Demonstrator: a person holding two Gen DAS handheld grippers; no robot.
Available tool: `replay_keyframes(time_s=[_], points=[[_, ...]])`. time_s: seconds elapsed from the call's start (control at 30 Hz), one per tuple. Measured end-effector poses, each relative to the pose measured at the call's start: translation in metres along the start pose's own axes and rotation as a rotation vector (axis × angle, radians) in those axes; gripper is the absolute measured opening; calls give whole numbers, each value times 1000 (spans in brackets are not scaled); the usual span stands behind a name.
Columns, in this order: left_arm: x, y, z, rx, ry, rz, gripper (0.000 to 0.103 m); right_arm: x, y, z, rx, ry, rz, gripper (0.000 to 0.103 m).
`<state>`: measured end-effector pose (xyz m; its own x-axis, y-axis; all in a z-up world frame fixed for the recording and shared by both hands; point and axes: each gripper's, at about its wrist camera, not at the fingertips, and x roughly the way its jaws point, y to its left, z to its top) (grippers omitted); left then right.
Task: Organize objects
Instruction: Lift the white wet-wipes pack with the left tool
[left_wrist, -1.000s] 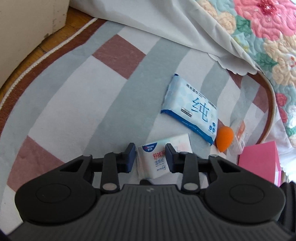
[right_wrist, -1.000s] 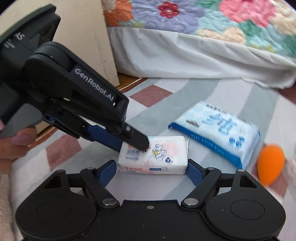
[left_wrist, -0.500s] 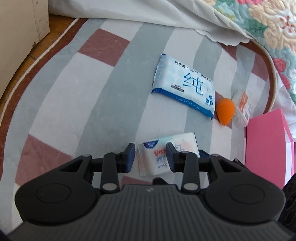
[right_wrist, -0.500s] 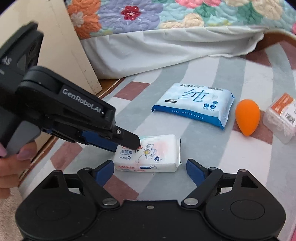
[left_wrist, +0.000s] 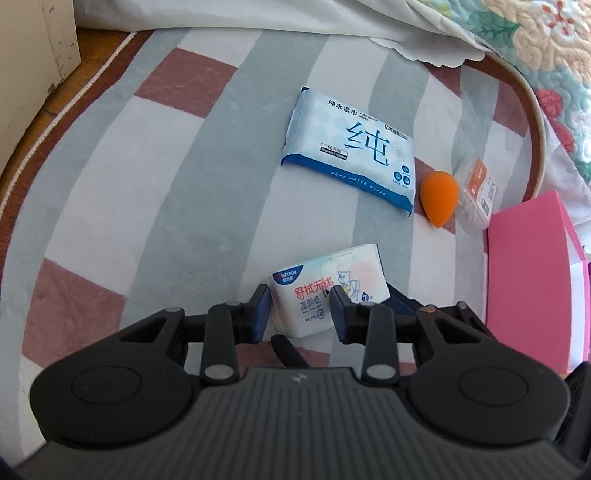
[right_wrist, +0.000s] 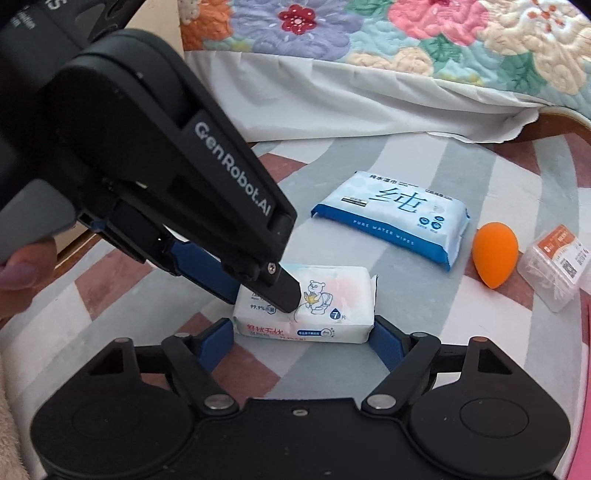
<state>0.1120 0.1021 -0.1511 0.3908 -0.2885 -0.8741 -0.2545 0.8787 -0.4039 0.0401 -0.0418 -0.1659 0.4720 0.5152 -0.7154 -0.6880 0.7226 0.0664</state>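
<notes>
White wipes pack (left_wrist: 325, 295) on the rug (left_wrist: 147, 184) sits clamped in my left tool (left_wrist: 300, 312), my right tool (right_wrist: 301, 334) closing loosely round it; next, lift toward the pink box (left_wrist: 532, 273).

The left gripper (left_wrist: 300, 308) points steeply down at the small wipes pack (right_wrist: 325, 299), its pads clamped on the pack's narrow end; seen from the right wrist camera its black body comes in from the upper left of the pack, with a hand (right_wrist: 22, 273) (only fingertips show) on the grip behind it. The right gripper (right_wrist: 301, 338) sits low on the near side of the same pack, its blue pads spread at either end; its jaws have just been closing, the pack between them, contact unclear.
</notes>
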Motion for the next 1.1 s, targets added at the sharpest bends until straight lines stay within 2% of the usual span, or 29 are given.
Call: replay_keyframes(time_s=[0.17, 0.4, 0.67, 0.8, 0.93, 1.0, 1.1], points=[[-2, -1, -1, -15, 11, -33, 33, -5, -1, 1, 28, 13, -6, 83], [-13, -23, -19, 57, -6, -47, 33, -27, -16, -6, 91, 10, 22, 83], [-27, -57, -50, 163, -10, -35, 33, -64, -17, -18, 97, 28, -15, 85], [-38, -67, -58, 181, 0, -50, 33, -82, -18, -18, 108, 54, -27, 85], [-55, -73, -66, 196, -1, -72, 33, -105, -22, -17, 147, 47, 3, 85], [-61, -74, -72, 181, 8, -104, 33, -116, -21, -17, 137, 39, -13, 85], [-68, -81, -83, 205, 9, -103, 33, -130, -17, -17, 117, 33, -30, 84]])
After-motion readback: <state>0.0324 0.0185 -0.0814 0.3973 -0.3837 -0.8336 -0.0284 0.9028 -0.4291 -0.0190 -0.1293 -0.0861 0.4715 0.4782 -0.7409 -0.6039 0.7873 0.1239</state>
